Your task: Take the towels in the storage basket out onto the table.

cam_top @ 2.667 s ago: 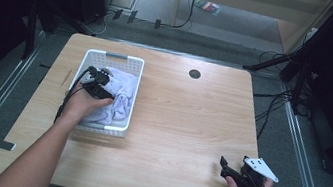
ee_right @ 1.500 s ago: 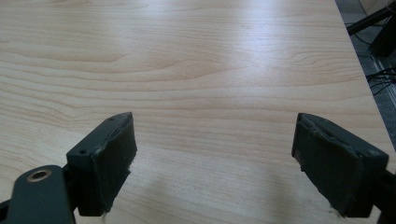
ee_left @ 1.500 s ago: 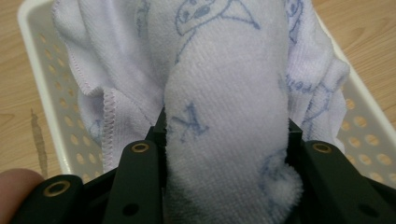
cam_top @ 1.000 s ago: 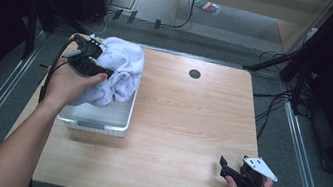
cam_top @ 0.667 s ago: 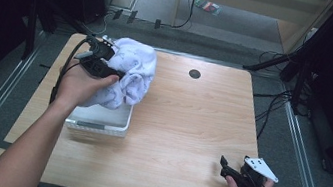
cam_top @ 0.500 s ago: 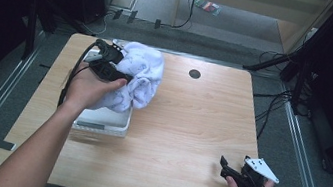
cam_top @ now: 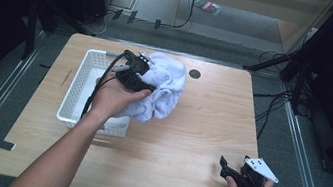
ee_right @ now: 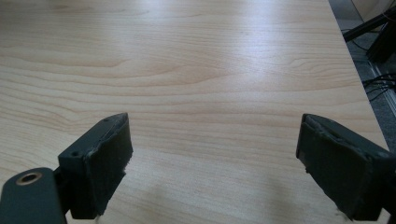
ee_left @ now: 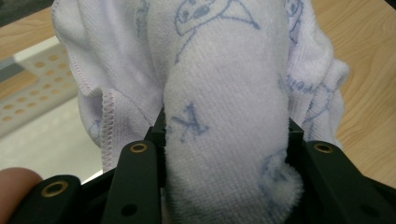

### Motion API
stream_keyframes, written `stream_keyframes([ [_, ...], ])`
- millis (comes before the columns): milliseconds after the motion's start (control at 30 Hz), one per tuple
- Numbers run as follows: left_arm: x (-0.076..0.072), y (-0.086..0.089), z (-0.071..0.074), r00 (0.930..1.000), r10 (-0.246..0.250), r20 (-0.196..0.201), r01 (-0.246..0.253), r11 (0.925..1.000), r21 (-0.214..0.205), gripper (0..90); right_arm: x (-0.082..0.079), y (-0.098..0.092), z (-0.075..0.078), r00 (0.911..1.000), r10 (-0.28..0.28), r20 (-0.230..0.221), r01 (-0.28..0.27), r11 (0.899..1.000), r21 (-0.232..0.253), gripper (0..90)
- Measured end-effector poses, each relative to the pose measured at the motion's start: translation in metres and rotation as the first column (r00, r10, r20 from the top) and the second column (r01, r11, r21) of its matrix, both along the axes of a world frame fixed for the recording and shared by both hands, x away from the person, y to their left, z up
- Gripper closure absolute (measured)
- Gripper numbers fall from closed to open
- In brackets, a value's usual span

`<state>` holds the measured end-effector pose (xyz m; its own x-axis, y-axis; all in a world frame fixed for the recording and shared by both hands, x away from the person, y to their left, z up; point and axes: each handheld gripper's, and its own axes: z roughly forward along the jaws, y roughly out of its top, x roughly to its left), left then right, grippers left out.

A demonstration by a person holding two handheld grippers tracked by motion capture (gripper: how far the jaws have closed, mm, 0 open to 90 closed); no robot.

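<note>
One wooden table (cam_top: 187, 142) takes up most of the high view, and on its left half sits a white perforated plastic basket (cam_top: 77, 84) that looks emptied out now, at least as far as I can see past the arm. Next in size is the towel (cam_top: 162, 90), a pale lilac terry one with blue doodle print, bunched into a lump and hanging in the air over the basket's right rim and the bare wood just beside it. It's not resting on anything. The left gripper (cam_top: 148, 86) has its jaws clamped tight on a thick fold of it; in the left gripper view the towel (ee_left: 224, 107) bulges up between the two black jaws and spills over both sides.

The right gripper (cam_top: 225, 164) sits near the table's front right corner, well apart from the towel, jaws spread wide with nothing but wood grain between them.

So I'd say the lifting-out part is done. Still left, by my guess: set the towel down on the open middle of the table, then probably bring the right gripper in to spread or fold it.
</note>
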<state>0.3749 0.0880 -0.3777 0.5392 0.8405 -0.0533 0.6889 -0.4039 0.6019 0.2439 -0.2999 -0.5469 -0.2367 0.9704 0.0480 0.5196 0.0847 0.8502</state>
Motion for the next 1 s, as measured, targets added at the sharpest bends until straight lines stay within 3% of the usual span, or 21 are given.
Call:
stream_keyframes([
  [533, 0.003, -0.061, -0.025, 0.9969, -0.071, -0.034, 0.07, 0.9974, -0.014, 56.8, 0.0, 0.0, 0.0, 1.0, 0.0, -0.001, 0.0, 1.0, 0.003, 11.1],
  [867, 0.008, -0.092, -0.05, 0.9945, -0.09, -0.053, 0.089, 0.9957, -0.028, 56.6, -0.001, -0.001, 0.0, 1.0, 0.005, 0.005, -0.006, 1.0, 0.011, 11.1],
  [1000, 0.009, -0.103, -0.067, 0.9925, -0.092, -0.08, 0.09, 0.9956, -0.027, 56.1, -0.001, -0.001, 0.0, 1.0, 0.006, 0.006, -0.006, 1.0, 0.014, 11.1],
])
